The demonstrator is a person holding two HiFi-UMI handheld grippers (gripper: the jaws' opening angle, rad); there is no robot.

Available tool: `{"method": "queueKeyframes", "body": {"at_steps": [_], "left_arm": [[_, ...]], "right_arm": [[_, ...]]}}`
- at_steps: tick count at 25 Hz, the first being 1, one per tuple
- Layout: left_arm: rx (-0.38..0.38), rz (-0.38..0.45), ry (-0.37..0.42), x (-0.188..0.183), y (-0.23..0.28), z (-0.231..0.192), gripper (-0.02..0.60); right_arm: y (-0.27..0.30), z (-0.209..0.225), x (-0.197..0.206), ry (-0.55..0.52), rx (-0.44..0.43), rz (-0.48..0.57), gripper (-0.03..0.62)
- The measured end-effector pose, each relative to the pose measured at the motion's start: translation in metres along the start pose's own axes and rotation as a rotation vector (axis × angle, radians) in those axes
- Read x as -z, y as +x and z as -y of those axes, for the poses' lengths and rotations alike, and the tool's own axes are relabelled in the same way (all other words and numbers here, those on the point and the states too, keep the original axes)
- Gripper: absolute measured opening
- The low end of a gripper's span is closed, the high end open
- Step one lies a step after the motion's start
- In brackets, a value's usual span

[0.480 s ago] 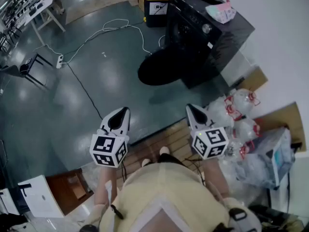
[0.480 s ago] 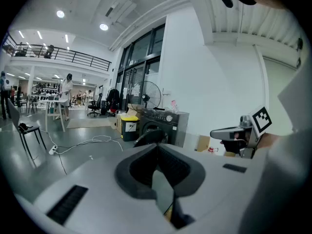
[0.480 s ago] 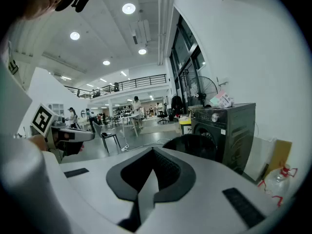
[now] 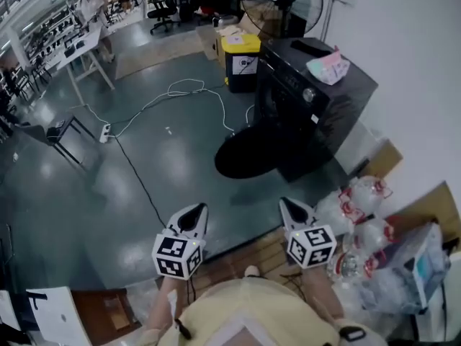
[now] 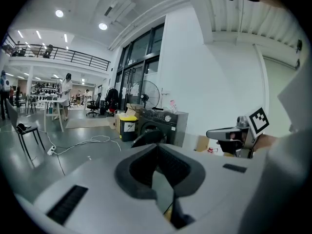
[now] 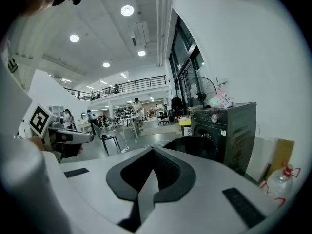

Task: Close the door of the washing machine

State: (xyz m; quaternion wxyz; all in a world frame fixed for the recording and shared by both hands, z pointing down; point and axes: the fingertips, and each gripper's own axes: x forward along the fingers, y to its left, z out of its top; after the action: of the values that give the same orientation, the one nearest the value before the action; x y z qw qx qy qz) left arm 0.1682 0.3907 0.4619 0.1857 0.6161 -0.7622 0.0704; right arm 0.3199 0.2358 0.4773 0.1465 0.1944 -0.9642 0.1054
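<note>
The glossy floor [image 4: 144, 179] bore the washing machine [image 4: 320, 110] at its far right edge, a yellow bin [image 4: 241, 62] just beside it, a looping white cable [image 4: 175, 91] and bagged bottles [image 4: 360, 211].

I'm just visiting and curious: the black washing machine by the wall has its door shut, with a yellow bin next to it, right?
Not shut: the head view shows the door of the washing machine swung open. The yellow bin does stand next to it.
</note>
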Motion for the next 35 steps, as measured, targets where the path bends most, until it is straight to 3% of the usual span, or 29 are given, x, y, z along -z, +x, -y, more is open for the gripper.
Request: {"method": "queueKeyframes", "body": {"at_steps": [22, 25, 35], "left_arm": [[-0.065, 0.051, -0.044, -0.027, 0.029, -0.002, 0.009], [-0.067, 0.065, -0.054, -0.033, 0.037, -0.002, 0.009], [-0.07, 0.074, -0.062, -0.042, 0.062, 0.006, 0.011]], "right_arm": [[0.022, 0.014, -0.027, -0.027, -0.162, 0.045, 0.011], [0.029, 0.016, -0.03, -0.056, -0.201, 0.044, 0.075], [0.046, 0.039, -0.043, -0.108, -0.253, 0.045, 0.121]]}}
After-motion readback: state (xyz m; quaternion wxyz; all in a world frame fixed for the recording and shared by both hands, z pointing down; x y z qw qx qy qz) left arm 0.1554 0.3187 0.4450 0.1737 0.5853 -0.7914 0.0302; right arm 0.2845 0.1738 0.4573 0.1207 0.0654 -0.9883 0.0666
